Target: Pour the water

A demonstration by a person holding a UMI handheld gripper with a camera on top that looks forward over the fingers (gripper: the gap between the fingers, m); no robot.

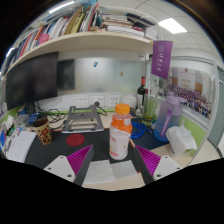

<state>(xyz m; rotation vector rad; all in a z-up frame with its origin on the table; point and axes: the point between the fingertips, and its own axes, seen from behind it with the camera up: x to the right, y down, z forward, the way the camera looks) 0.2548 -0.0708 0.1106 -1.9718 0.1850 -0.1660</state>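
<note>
— Gripper [112,160] fingers stand wide apart, holding nothing; the orange-capped bottle [120,137] sits upright between them, slightly ahead, gaps either side.

— How will it handle?

— Probably light, thin plastic, a bit slippery; take it mid-body, below the cap.

— Anything unclear?

— Water level, and which vessel receives it, I cannot tell.

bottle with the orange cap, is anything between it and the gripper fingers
Nothing visible stands in the way. The bottle with the orange cap stands upright on the dark table, just ahead of the open gripper and roughly centred on the gap between its pink pads.
</note>
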